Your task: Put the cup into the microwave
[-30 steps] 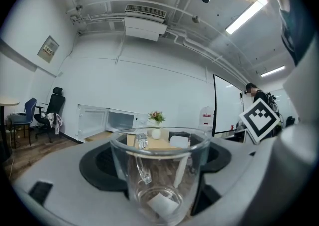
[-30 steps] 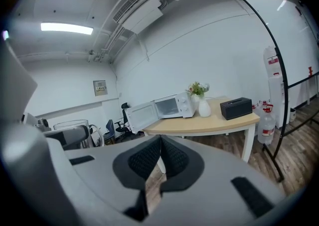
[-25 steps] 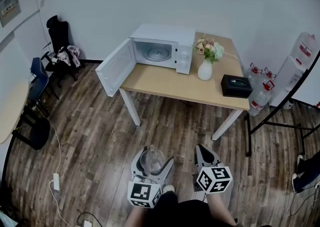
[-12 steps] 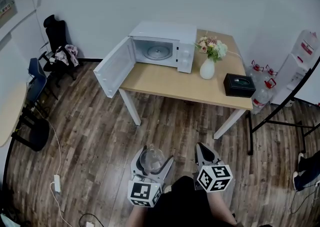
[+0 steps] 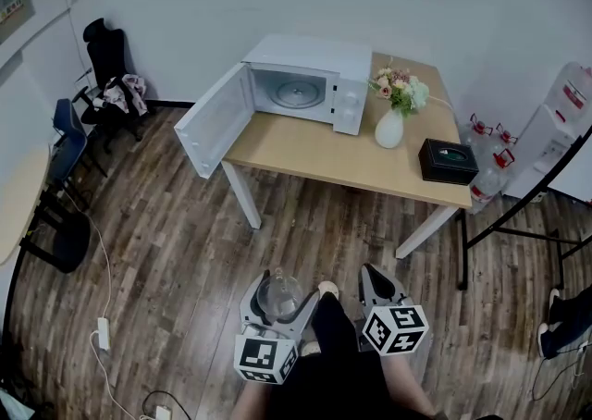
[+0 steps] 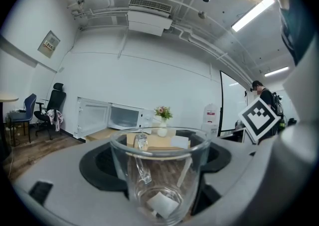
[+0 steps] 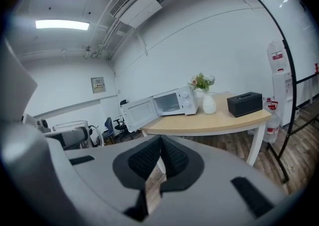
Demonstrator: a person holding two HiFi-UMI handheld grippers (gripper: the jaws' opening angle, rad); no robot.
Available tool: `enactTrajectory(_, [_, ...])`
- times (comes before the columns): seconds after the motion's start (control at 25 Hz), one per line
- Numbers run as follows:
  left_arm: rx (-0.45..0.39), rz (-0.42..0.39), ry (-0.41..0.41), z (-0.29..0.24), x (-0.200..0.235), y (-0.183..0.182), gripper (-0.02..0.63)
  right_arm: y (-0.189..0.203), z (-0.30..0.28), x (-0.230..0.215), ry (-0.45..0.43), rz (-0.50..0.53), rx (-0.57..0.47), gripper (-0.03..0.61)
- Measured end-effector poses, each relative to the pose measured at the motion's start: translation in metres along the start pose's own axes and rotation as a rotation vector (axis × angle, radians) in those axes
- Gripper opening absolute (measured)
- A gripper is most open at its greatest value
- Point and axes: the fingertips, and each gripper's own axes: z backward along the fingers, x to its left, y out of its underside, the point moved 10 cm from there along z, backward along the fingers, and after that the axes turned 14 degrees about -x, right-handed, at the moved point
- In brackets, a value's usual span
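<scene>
A clear glass cup (image 5: 278,295) with a handle sits between the jaws of my left gripper (image 5: 280,302), which is shut on it; in the left gripper view the cup (image 6: 158,172) fills the middle, upright. My right gripper (image 5: 380,290) hangs beside it, shut with nothing in it, its pads (image 7: 160,159) meeting at the tips. The white microwave (image 5: 307,85) stands on the far left of a wooden table (image 5: 344,152), its door (image 5: 215,121) swung wide open to the left and its glass turntable (image 5: 298,92) bare. Both grippers are over the floor, well short of the table.
On the table stand a white vase of flowers (image 5: 390,118) and a black box (image 5: 448,161). Office chairs (image 5: 106,76) are at the left wall, water bottles (image 5: 490,173) and a black stand (image 5: 518,224) at the right. A cable (image 5: 104,316) runs over the wood floor (image 5: 176,261).
The view has shifted slightly toward the table, and a foot now shows between the grippers. The cup stays held in the left gripper; the right gripper is unchanged.
</scene>
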Motion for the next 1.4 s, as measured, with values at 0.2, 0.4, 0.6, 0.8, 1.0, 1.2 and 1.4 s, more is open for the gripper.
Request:
enactTrajectory(0.2, [0.006, 0.001, -0.008, -0.014, 0.006, 0.004, 0.414, 0.001, -0.013, -0.009, 0.006, -0.003, 0.006, -0.008])
enactTrajectory(0.4, [0.009, -0.003, -0.01, -0.036, 0.014, 0.004, 0.414, -0.006, -0.04, -0.016, -0.006, -0.005, 0.006, -0.008])
enactTrajectory(0.6, [0.001, -0.001, -0.019, -0.061, 0.024, 0.002, 0.414, -0.011, -0.068, -0.023, -0.024, -0.012, 0.009, -0.008])
enactTrajectory(0.8, [-0.004, -0.007, -0.026, -0.088, 0.034, 0.001, 0.414, -0.017, -0.096, -0.032, -0.03, -0.019, 0.008, -0.008])
enactTrajectory(1.0, [-0.005, -0.006, -0.031, -0.113, 0.042, 0.003, 0.414, -0.02, -0.122, -0.041, -0.045, -0.021, 0.018, -0.008])
enactTrajectory(1.2, [-0.004, -0.003, -0.025, -0.138, 0.049, 0.005, 0.414, -0.023, -0.148, -0.047, -0.065, -0.023, 0.032, -0.008])
enactTrajectory(1.4, [-0.005, -0.001, -0.032, -0.166, 0.061, 0.009, 0.414, -0.028, -0.18, -0.055, -0.086, -0.014, 0.04, -0.008])
